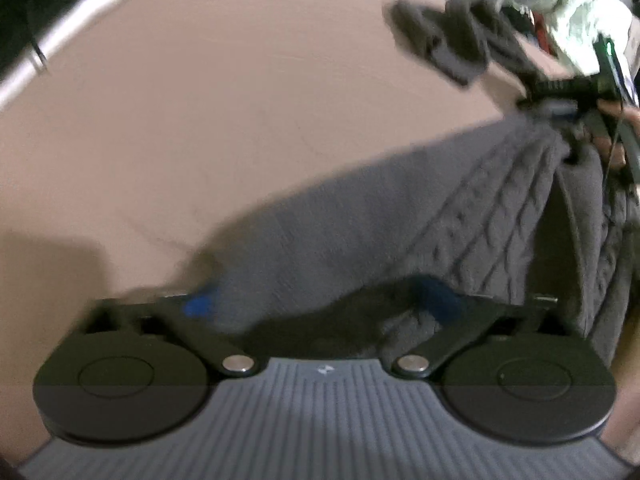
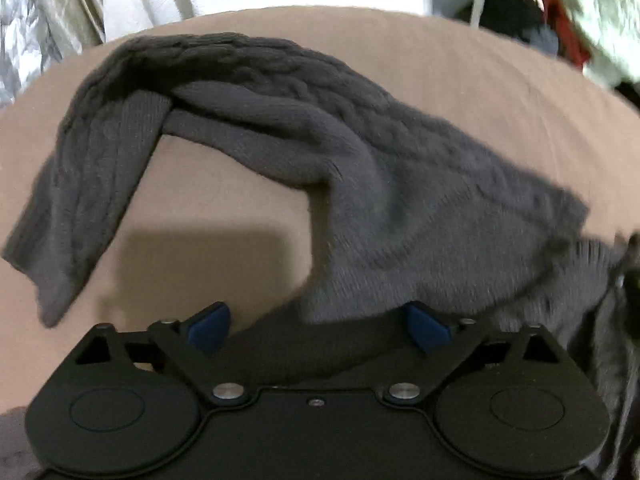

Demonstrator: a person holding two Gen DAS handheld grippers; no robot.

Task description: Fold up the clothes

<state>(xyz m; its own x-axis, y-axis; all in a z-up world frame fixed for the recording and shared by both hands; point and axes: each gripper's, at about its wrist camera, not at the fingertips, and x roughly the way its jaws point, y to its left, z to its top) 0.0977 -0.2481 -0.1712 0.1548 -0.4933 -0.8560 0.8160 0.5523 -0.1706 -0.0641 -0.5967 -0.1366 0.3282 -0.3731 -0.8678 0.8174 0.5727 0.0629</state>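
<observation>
A dark grey cable-knit sweater (image 2: 360, 152) lies spread on a brown surface (image 2: 480, 80), one sleeve (image 2: 80, 184) trailing to the left. My right gripper (image 2: 318, 326) is open, its blue pads (image 2: 210, 322) wide apart, and the sweater's near edge drapes between the jaws and over the right pad. My left gripper (image 1: 318, 300) is open too, with sweater fabric (image 1: 340, 232) bunched between its spread fingers. In the left wrist view the right gripper (image 1: 560, 104) sits at the sweater's far corner, and a sleeve (image 1: 440, 40) lies beyond it. The view is blurred by motion.
A pile of other clothes, pale green (image 2: 600, 20) and red, sits at the far right edge of the surface. White and silvery cloth (image 2: 120, 0) hangs behind it. A dark and white object (image 1: 48, 8) stands at the far left. Bare brown surface (image 1: 200, 120) stretches left of the sweater.
</observation>
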